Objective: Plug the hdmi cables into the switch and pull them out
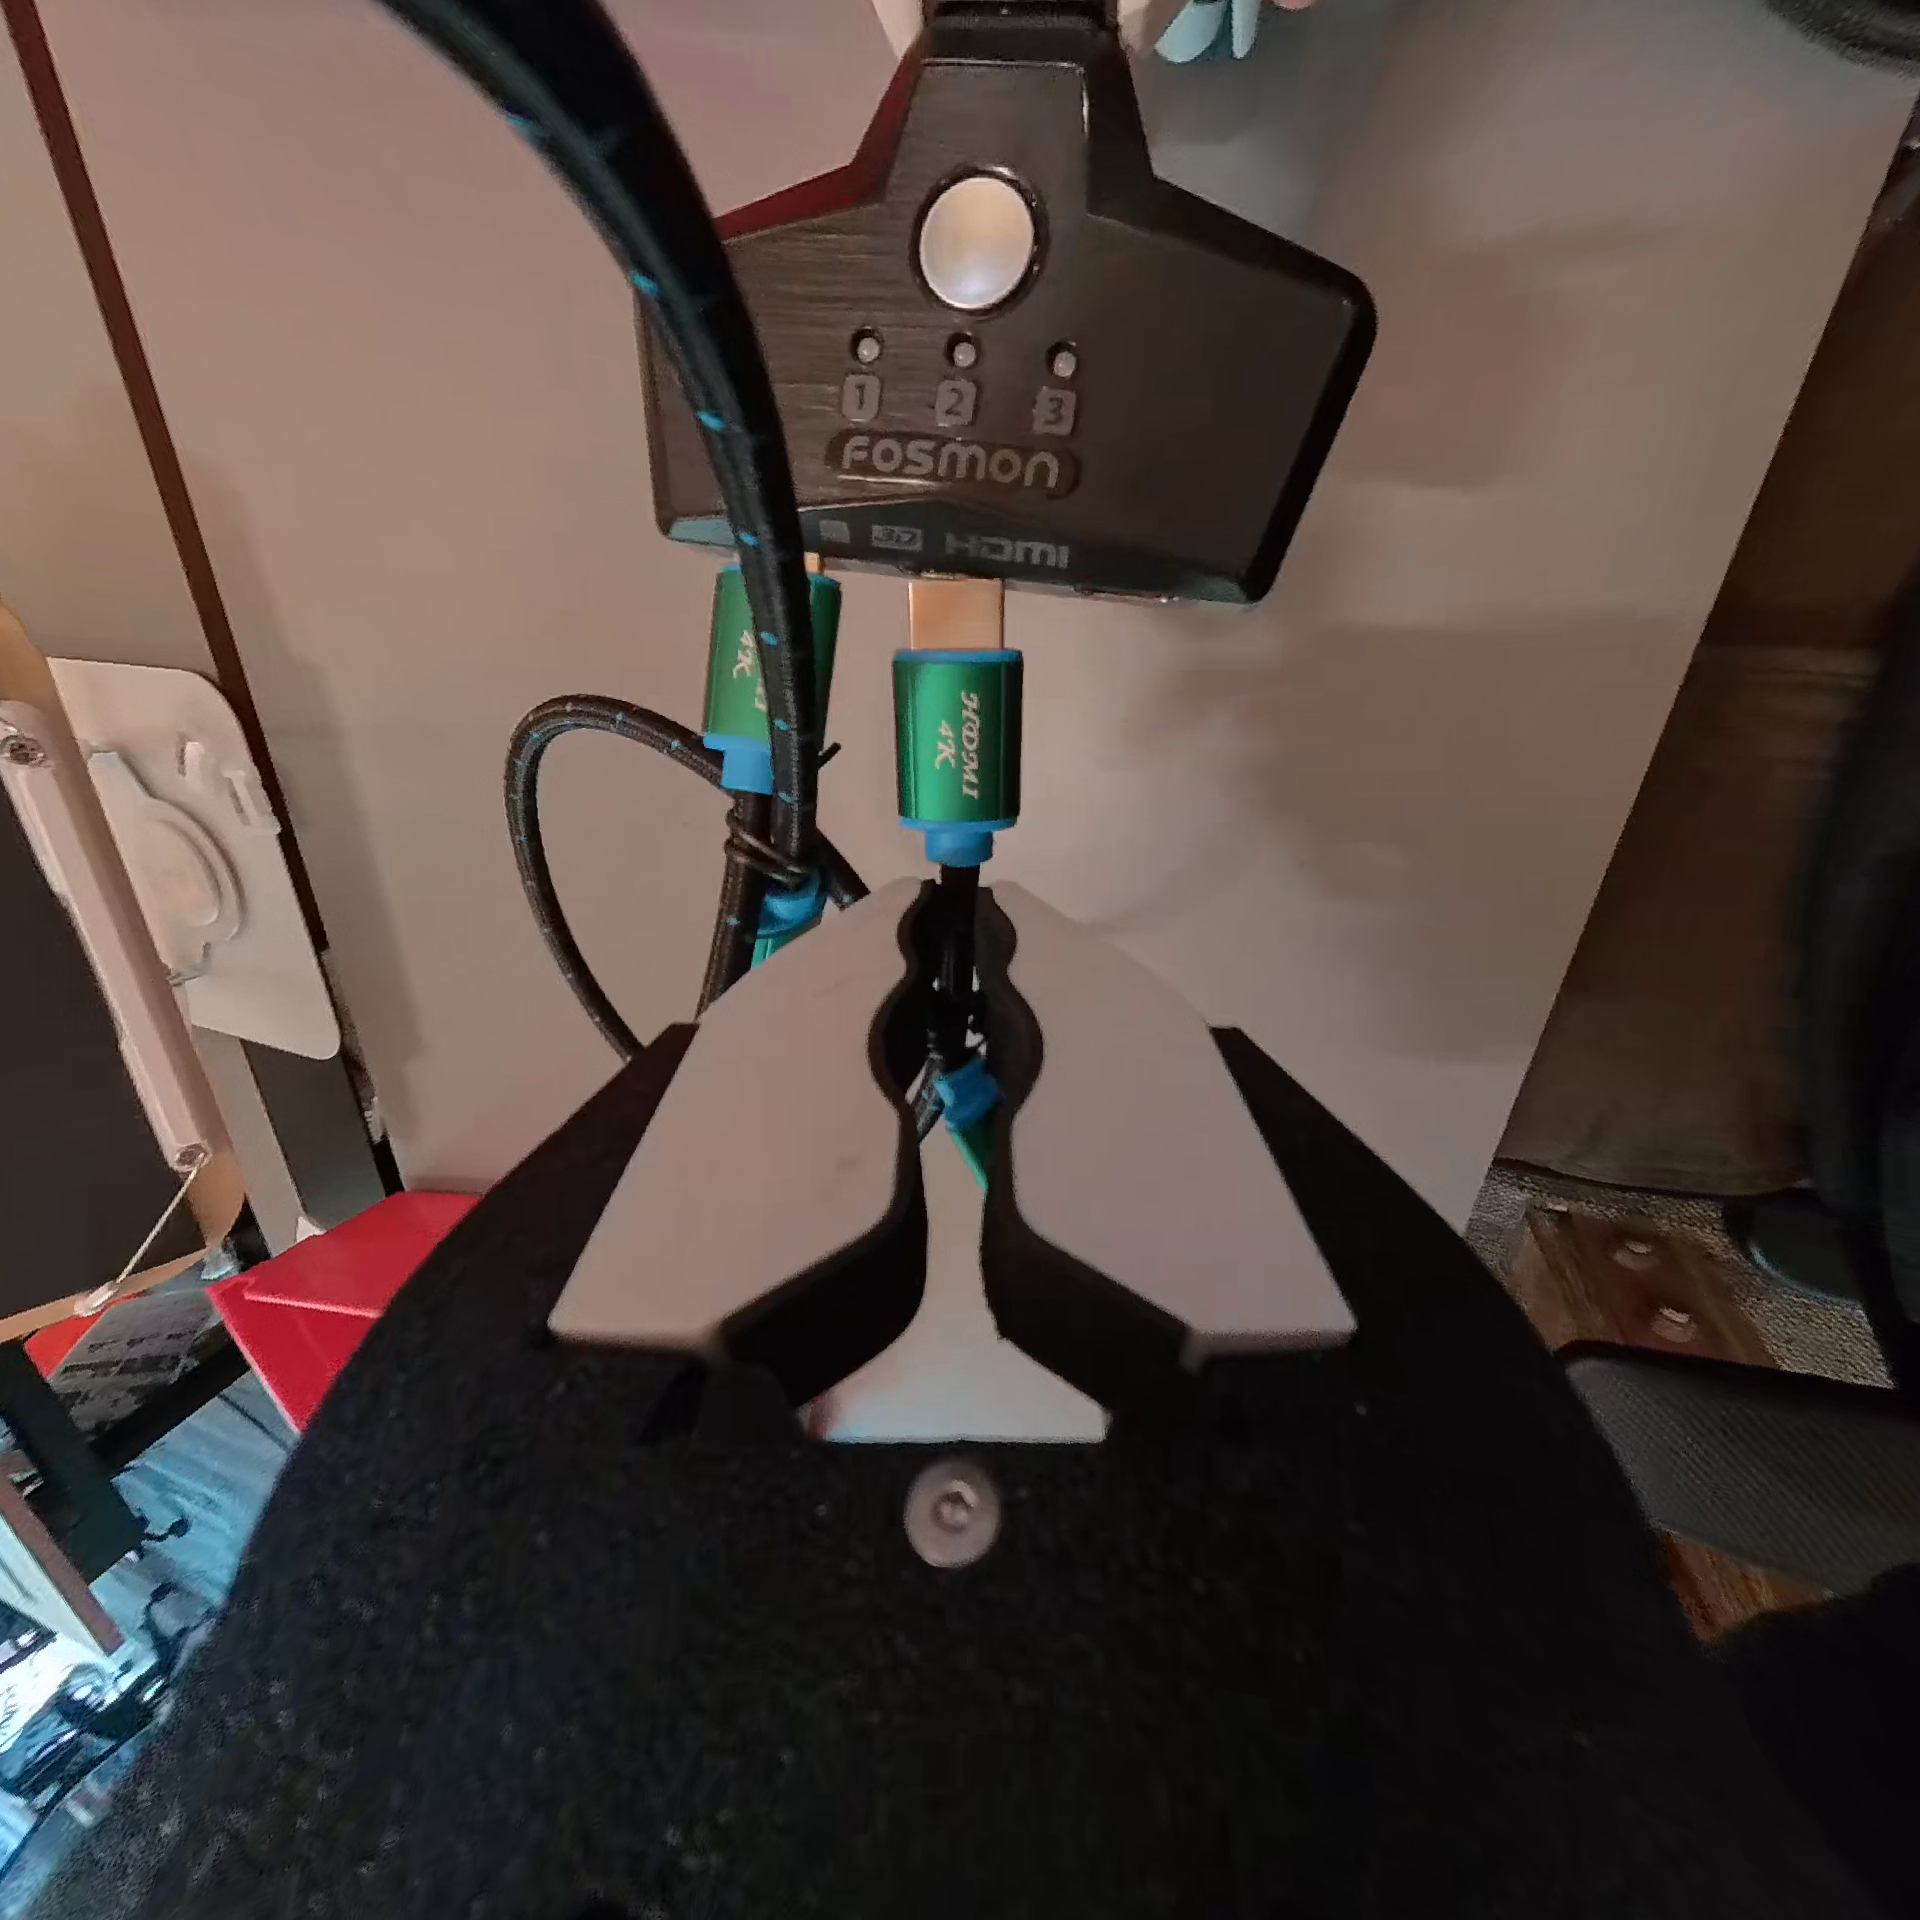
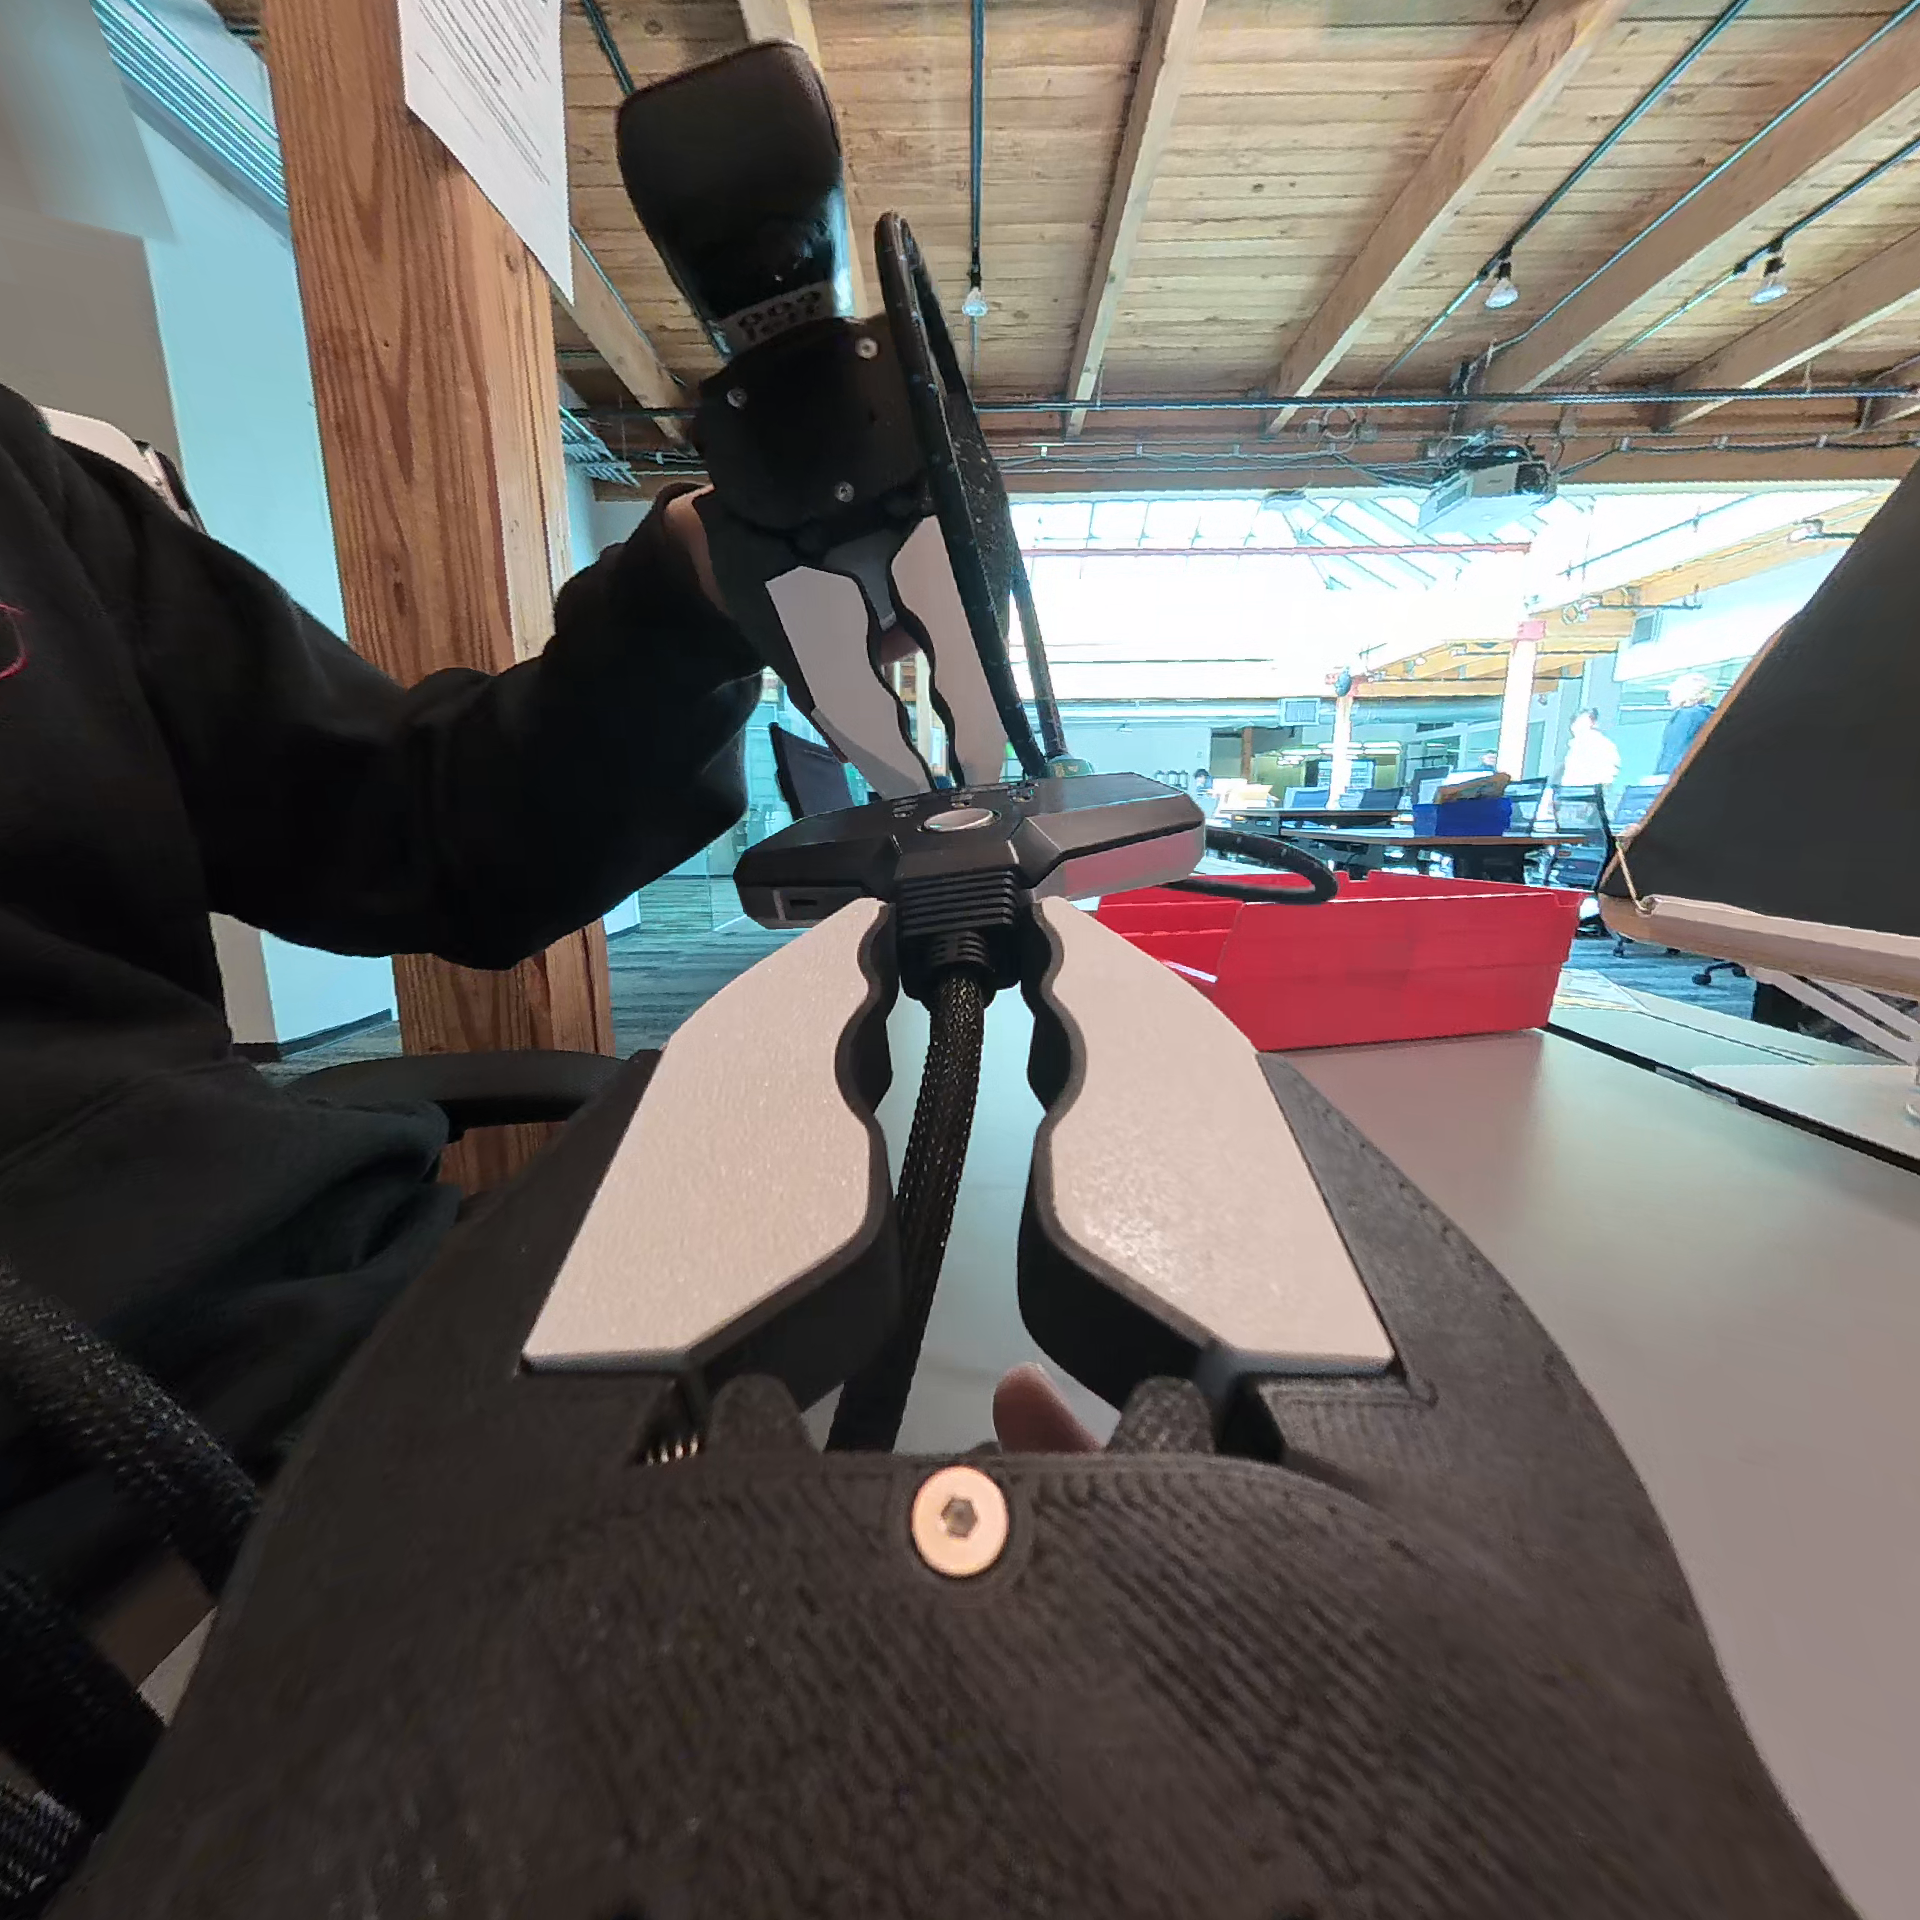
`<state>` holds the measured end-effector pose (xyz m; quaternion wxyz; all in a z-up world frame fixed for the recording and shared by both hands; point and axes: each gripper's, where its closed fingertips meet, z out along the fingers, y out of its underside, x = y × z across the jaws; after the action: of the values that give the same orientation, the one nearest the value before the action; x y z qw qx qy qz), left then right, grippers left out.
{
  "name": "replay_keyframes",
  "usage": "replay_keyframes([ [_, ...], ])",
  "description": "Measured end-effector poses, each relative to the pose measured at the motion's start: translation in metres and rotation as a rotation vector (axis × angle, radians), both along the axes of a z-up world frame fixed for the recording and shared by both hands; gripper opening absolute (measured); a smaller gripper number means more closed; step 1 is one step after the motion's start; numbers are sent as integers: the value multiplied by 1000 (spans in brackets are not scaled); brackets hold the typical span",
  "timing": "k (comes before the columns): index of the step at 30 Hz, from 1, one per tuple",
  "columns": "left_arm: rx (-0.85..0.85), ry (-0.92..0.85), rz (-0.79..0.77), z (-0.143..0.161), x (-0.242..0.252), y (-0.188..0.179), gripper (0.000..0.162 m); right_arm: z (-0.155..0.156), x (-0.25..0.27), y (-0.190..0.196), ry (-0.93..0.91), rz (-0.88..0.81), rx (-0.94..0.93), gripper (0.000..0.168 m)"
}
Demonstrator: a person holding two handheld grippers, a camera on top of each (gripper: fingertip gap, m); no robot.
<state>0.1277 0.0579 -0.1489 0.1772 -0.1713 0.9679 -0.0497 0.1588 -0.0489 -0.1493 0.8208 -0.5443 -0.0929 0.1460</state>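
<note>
The black HDMI switch (image 1: 997,395) is held above the white table. One green HDMI plug (image 1: 956,743) points at its middle port, its gold tip at the port's mouth and mostly exposed. A second green plug (image 1: 727,675) sits in the left port, partly hidden behind a black braided cable (image 1: 769,499). My left gripper (image 1: 954,891) is shut on the cable just behind the middle plug. In the right wrist view my right gripper (image 2: 958,914) is shut on the ribbed collar (image 2: 956,899) at the switch's (image 2: 1101,831) tail. The left gripper (image 2: 935,769) reaches down onto the switch from above.
A red bin (image 2: 1351,956) stands on the white table (image 2: 1558,1195) behind the switch. A wooden post (image 2: 436,623) and a person's black sleeve (image 2: 364,748) are at the left. A dark slanted panel (image 2: 1787,748) is at the right. A looped cable bundle (image 1: 551,862) hangs below the switch.
</note>
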Motion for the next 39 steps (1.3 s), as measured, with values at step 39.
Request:
replay_keyframes([
  [39, -294, -135, -152, 13, 16, -5, 6, -1, 5, 2, 22, -24, -28, 23],
])
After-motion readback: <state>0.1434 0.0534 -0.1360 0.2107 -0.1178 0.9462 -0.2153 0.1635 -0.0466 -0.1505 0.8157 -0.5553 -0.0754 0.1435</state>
